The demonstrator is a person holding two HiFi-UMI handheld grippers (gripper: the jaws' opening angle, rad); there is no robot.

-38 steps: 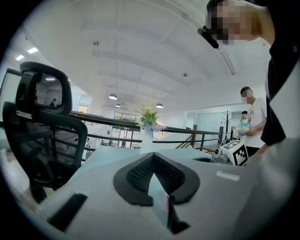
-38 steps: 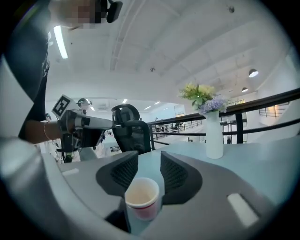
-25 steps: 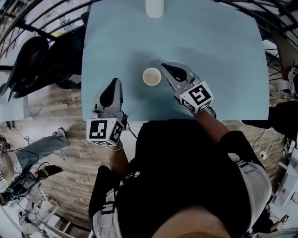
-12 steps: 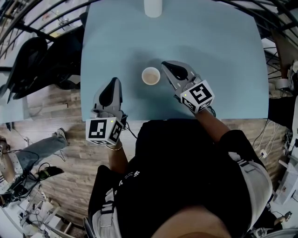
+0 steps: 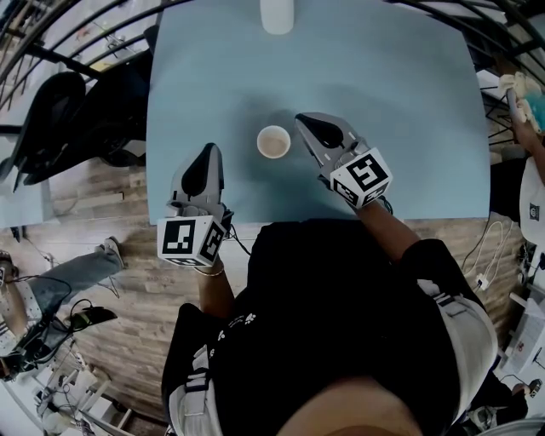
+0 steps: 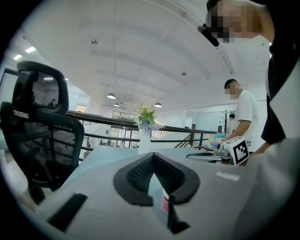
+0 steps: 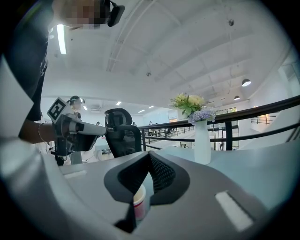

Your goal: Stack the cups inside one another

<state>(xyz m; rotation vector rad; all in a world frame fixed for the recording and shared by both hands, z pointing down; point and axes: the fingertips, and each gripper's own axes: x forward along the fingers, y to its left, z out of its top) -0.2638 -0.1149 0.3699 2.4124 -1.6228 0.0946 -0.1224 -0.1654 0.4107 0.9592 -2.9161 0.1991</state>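
One white paper cup [image 5: 273, 142] with a red band stands upright on the light blue table [image 5: 392, 85], between my two grippers. My left gripper [image 5: 209, 152] rests at the table's near edge, left of the cup and a little nearer to me, with its jaws together and nothing in them. My right gripper [image 5: 302, 121] lies just right of the cup, apart from it, jaws also shut and empty. In the left gripper view the cup [image 6: 165, 204] peeks out beyond the closed jaws [image 6: 152, 159]. The right gripper view shows the cup [image 7: 139, 201] the same way, past its closed jaws [image 7: 149, 157].
A white vase [image 5: 277, 13] with flowers stands at the table's far edge. A black office chair [image 5: 51, 111] sits left of the table. A person's arm [image 5: 521, 94] shows at the right edge. The table's near edge runs just under both grippers.
Neither gripper nor the cup has moved; the head view only drifted slightly. A person's arm has come into sight at the right edge.
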